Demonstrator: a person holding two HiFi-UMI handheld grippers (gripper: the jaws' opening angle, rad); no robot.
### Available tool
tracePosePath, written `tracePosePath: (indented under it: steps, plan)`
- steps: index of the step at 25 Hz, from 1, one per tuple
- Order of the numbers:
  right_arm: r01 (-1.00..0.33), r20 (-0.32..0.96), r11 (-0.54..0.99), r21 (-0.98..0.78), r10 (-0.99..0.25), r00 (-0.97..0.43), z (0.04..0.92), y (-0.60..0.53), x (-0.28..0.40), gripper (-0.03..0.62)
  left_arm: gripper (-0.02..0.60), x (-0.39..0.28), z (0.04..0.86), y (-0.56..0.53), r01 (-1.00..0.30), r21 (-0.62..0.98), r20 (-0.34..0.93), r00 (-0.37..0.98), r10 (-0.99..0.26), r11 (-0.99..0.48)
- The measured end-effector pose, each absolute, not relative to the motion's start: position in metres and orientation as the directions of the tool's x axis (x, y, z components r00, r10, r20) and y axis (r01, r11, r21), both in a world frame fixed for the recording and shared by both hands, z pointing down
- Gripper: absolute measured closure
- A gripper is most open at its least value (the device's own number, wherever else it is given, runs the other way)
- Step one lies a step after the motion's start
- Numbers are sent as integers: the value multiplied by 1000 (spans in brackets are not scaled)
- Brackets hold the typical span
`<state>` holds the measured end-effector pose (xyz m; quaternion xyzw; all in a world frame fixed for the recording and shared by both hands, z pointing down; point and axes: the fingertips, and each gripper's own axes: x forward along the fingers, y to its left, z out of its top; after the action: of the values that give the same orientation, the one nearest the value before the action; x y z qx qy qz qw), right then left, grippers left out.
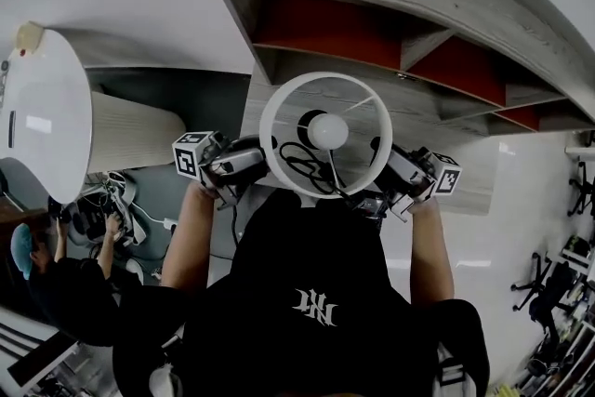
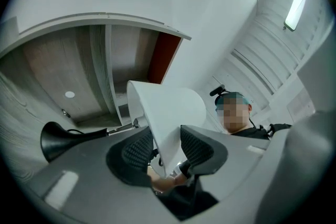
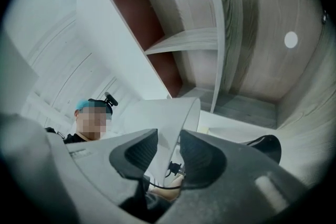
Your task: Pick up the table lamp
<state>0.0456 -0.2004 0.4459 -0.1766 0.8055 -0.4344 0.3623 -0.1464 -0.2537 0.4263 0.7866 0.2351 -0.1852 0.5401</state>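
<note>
The table lamp has a round white shade [image 1: 279, 165] with a bulb [image 1: 327, 131] in its middle and a black cord [image 1: 307, 165] looped inside. It hangs in the air in front of the wooden shelf. My left gripper [image 1: 263, 161] is shut on the shade's left wall [image 2: 170, 113], which runs between its pads [image 2: 137, 148]. My right gripper [image 1: 383, 167] is shut on the right wall [image 3: 157, 118] in the same way. The lamp's black flared base [image 2: 56, 140] shows off to one side in both gripper views [image 3: 268, 147].
A curved wooden shelf unit [image 1: 390, 23] with red back panels stands right behind the lamp. A white round table [image 1: 46, 121] is at the left, with a person in a teal cap [image 1: 22, 248] below it. Office chairs [image 1: 548, 284] stand at the far right.
</note>
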Motion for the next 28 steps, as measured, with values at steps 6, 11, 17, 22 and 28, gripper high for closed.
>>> tracePosePath:
  steps: [6,11,17,22,28]
  plan:
    - [2,-425,593,-805,-576,-699,421,-213,26,467,417,-166,402,-268,577,739,-557,814,167,-348]
    - [-12,-426,610,-792,-567,-705,398,-210,36,462,419,-155,372,-266,575,728,-551,815,181,-374]
    - [-30,-446,655,-755,-546,-709,370,-220,27,461,413,-164,350,-276,577,712,-554,812,185,-400]
    - [-55,-441,681,-730,-531,-723,346,-222,22,456,414,-168,328,-280,591,697,-577,799,172,-406]
    - [-97,-424,696,-712,-535,-731,324,-226,20,450,410,-168,310,-285,579,699,-569,806,164,-420]
